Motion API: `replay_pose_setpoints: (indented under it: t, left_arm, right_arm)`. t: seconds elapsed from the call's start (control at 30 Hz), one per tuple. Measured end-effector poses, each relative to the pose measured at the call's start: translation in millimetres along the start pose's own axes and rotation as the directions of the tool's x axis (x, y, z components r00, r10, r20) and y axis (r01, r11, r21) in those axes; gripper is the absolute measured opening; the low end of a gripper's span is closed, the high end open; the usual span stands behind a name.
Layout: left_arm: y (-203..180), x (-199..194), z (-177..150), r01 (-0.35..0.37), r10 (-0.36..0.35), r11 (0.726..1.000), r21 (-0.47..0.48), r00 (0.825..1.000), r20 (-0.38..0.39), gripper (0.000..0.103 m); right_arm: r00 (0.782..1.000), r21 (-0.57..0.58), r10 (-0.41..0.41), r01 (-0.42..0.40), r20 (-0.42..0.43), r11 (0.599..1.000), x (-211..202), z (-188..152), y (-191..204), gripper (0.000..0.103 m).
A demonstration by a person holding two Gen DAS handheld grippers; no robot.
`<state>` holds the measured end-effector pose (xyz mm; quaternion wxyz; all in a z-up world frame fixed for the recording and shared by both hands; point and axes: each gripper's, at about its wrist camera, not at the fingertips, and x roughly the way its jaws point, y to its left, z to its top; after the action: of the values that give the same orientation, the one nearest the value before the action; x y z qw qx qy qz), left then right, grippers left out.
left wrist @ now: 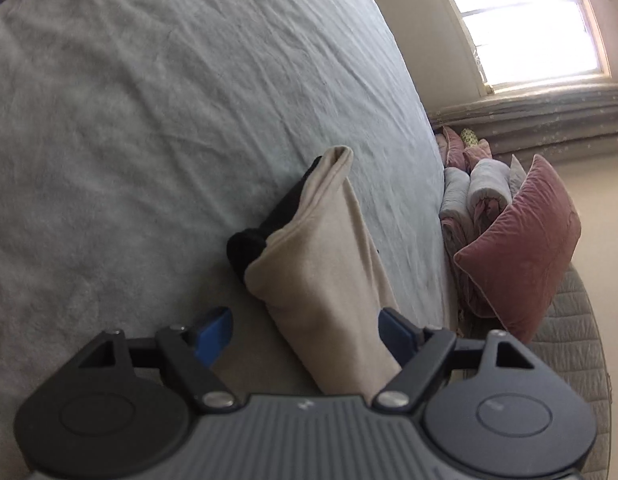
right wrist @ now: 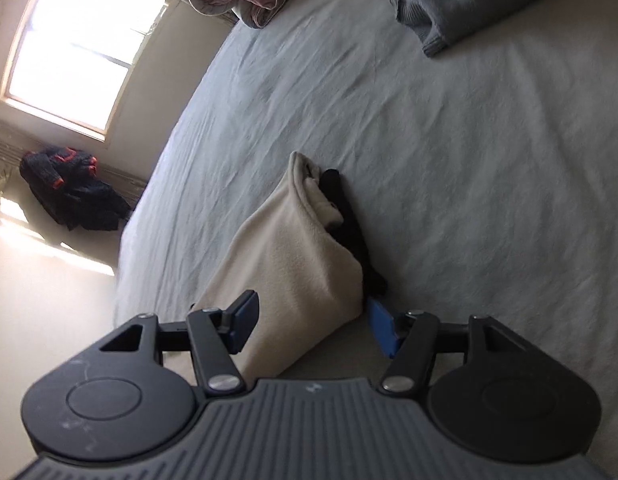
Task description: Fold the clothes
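Two grippers released: left (left wrist: 305, 330), right (right wrist: 311, 324) | cream garment (left wrist: 329, 272) between fingers | bed (left wrist: 149, 120)

Folded cream garment (left wrist: 329, 264) lies over black garment (left wrist: 265, 228) on bed.

No legible text, label, brand, no. or sign is found in either view.
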<state>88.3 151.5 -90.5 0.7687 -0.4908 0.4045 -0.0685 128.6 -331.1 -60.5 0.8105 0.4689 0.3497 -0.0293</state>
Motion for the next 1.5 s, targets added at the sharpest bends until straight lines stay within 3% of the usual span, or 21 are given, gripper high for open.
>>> replay_pose_setpoints:
  t: [0.23, 0.33, 0.37, 0.4, 0.5, 0.77, 0.93, 1.27, 1.4, 1.43, 1.5]
  left_arm:
    - [1, 16, -6, 0.007, -0.002, 0.999, -0.042, 0.992, 0.127, 0.061]
    - [1, 23, -7, 0.0, 0.01, 0.998, -0.059, 0.986, 0.168, 0.048]
    - [1, 25, -6, -0.011, 0.02, 0.999, -0.052, 0.985, 0.174, 0.032]
    - [2, 25, -5, -0.019, 0.026, 0.999, -0.042, 0.984, 0.178, 0.026]
    - [-6, 17, -7, -0.025, 0.027, 1.0, -0.013, 0.981, 0.194, 0.022]
    - [-19, -34, -16, -0.025, 0.018, 0.999, 0.035, 0.985, 0.171, 0.021]
    - [-8, -57, -32, -0.053, 0.038, 0.991, 0.125, 0.992, 0.118, 0.021]
    - [26, -88, -48, -0.068, 0.067, 0.977, 0.202, 0.998, 0.01, 0.022]
    - [32, -80, -47, -0.118, 0.137, 0.953, 0.278, 0.989, -0.049, 0.031]
    - [29, -81, -44, -0.121, 0.143, 0.949, 0.291, 0.988, -0.056, 0.033]
    - [22, -87, -40, -0.14, 0.159, 0.934, 0.329, 0.987, -0.032, 0.044]
  right_arm:
    - [0.996, 0.043, 0.034, -0.038, 0.079, 0.998, 22, -5, -3, 0.063]
    - [0.994, -0.006, 0.024, -0.024, 0.107, 1.0, 25, -6, 0, 0.05]
    - [0.993, -0.028, 0.02, -0.016, 0.116, 0.999, 26, -7, 1, 0.039]
    - [0.992, -0.049, 0.015, -0.009, 0.125, 0.999, 27, -7, 3, 0.036]
    - [0.988, -0.1, 0.012, 0.003, 0.151, 0.995, 22, -7, 10, 0.03]
    - [0.99, -0.202, 0.034, -0.006, 0.134, 0.979, -22, -15, 26, 0.029]
    - [0.994, -0.317, 0.022, 0.014, 0.11, 0.948, -46, -31, 25, 0.029]
    - [1.0, -0.385, -0.009, 0.008, -0.001, 0.923, -72, -56, 0, 0.029]
    - [0.996, -0.441, -0.084, 0.075, 0.0, 0.894, -69, -64, -11, 0.032]
    - [0.996, -0.46, -0.085, 0.083, 0.016, 0.884, -71, -64, -12, 0.042]
    - [0.994, -0.502, -0.089, 0.108, 0.061, 0.858, -76, -64, -11, 0.048]
